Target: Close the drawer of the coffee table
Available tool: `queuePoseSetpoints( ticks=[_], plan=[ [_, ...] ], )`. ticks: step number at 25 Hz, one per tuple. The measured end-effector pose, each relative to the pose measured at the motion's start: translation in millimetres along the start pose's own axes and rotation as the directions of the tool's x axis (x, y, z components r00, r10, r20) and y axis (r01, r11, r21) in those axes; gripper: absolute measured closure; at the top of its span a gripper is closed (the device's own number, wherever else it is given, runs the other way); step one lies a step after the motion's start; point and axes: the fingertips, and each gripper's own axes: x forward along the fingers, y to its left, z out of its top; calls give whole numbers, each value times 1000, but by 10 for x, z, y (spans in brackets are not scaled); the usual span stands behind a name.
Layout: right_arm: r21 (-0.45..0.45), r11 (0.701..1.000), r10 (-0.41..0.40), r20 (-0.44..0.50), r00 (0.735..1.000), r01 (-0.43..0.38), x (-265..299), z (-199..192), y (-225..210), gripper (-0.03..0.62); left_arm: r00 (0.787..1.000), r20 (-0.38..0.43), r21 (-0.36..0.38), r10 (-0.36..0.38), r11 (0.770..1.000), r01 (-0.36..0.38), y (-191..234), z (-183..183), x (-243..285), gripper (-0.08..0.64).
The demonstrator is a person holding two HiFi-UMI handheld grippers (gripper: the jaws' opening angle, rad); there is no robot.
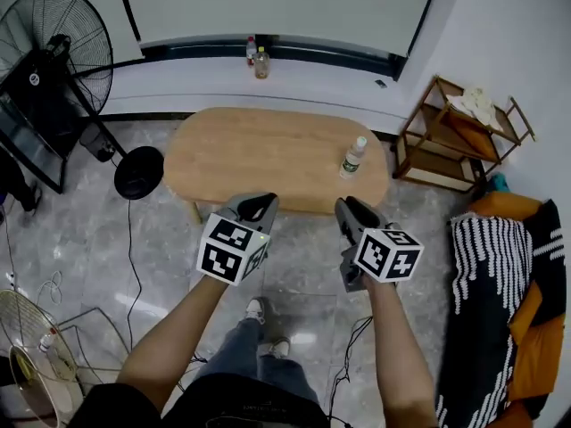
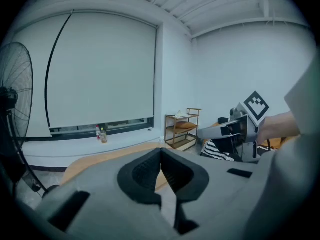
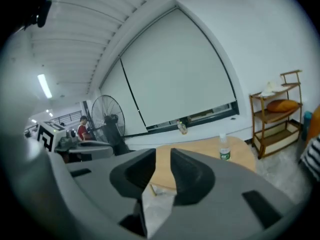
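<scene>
While both grippers are held up at about chest level over the floor (image 1: 107, 239), the coffee table (image 1: 268, 154) sits ahead of and below them, its near edge just beyond the fingertips in the head view.

Left gripper (image 1: 257, 205): jaws together, tips touching, nothing between them. Its own view (image 2: 161, 156) looks over the tabletop (image 2: 95, 159) towards the window wall. It sits in front of the table's near-left part.

Right gripper (image 1: 355, 210): jaws slightly apart with a narrow gap, empty, and the tabletop (image 3: 200, 151) shows through the gap in its own view (image 3: 163, 159). It sits in front of the table's near-right part.

Neither gripper touches the table. They sit side by side, near each other but apart, with the marker cubes (image 1: 234, 248) facing the head camera.

Drawer: can't make it out in any view. Only the oval wooden top and one leg (image 1: 194, 210) show.

A water bottle (image 1: 354, 157) stands upright on the right end of the top, beyond the right gripper. A wooden shelf (image 1: 455, 136) stands right of the table, well apart from both grippers.
</scene>
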Motion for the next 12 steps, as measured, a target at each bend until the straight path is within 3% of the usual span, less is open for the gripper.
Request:
queuePoseSetpoints(
  ticks=[3,8,12],
  plan=[
    [-104,995,7,-22,1000,-9,-237,260,293,508,1000,3,13,22,1000,-22,-91,289,-248,554],
    [-180,984,9,-13,1000,-12,-592,543,665,530,1000,19,23,16,1000,-17,-271,634,-572,554],
    [-250,968,-9,30,1000,16,-745,793,774,589,997,58,33,44,998,-46,-233,805,-772,554]
  ],
)
